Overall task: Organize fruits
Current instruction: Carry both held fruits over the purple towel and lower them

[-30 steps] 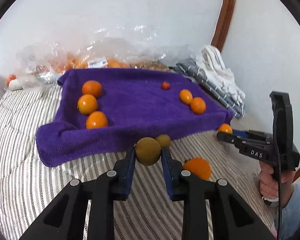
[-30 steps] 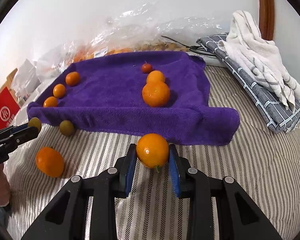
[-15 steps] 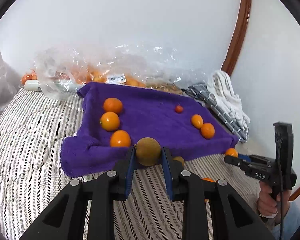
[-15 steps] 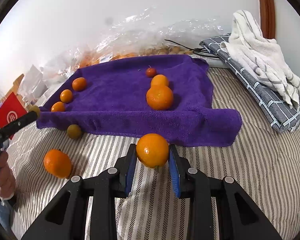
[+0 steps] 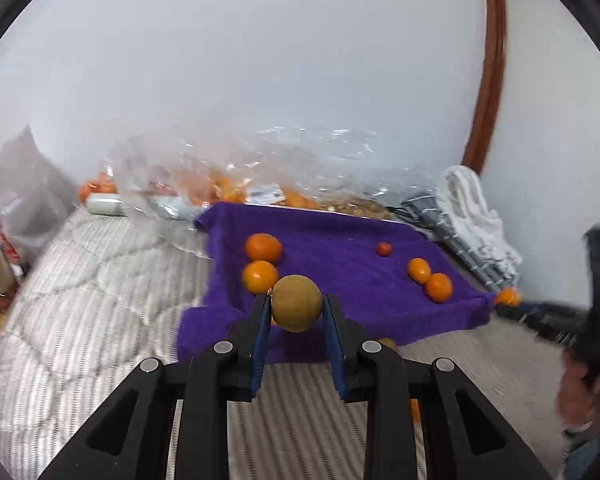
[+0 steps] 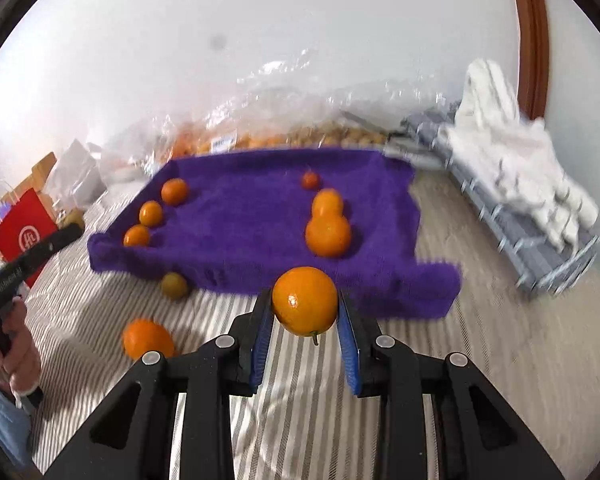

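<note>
Purple towel [image 6: 260, 216] lying just ahead of both claws, left gripper [image 5: 296, 312] clamping brown fruit [image 5: 296, 303], right gripper [image 6: 305, 312] clamping orange [image 6: 305, 301], both above striped bedding [image 6: 300, 360].

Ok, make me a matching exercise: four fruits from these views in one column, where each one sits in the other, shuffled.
Things:
1. brown fruit
2. big orange
3. red fruit
4. green fruit

Places:
A. far part of the purple towel
B. on the striped cover, at the towel's near edge
C. between the left gripper pads
D. between the right gripper pads

Pairs: 1-C, 2-D, 3-A, 4-B
</note>
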Action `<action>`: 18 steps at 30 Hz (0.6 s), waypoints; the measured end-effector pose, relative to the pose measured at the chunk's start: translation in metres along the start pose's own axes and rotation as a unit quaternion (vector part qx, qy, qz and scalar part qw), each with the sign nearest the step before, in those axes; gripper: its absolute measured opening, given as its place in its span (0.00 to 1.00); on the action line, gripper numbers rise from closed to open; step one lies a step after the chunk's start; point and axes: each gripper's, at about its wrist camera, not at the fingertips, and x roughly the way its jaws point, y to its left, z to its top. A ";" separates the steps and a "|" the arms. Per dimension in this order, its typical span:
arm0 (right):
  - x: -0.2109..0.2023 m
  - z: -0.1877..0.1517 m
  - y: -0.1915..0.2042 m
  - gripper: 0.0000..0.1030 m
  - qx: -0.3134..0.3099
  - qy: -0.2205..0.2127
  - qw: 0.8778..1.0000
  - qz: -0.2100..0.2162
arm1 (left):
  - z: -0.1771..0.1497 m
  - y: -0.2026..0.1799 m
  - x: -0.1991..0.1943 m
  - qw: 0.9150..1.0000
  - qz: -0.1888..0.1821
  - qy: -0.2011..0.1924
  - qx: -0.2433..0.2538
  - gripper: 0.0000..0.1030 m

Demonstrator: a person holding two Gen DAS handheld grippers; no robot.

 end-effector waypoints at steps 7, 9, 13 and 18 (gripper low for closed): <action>-0.015 0.061 0.001 0.30 -0.017 -0.033 0.999 -0.012 | 0.035 -0.013 -0.008 1.000 0.006 0.010 0.012 0.24; -0.013 0.077 0.000 0.30 -0.016 -0.039 0.999 -0.012 | 0.051 -0.018 -0.005 1.000 0.017 0.008 0.020 0.25; 0.004 0.108 -0.001 0.30 -0.002 -0.053 0.999 -0.002 | 0.077 -0.020 0.011 0.999 0.033 0.001 0.000 0.25; 0.041 0.127 -0.015 0.30 0.043 -0.046 0.998 0.023 | 0.086 -0.020 0.043 0.998 0.046 -0.011 -0.047 0.24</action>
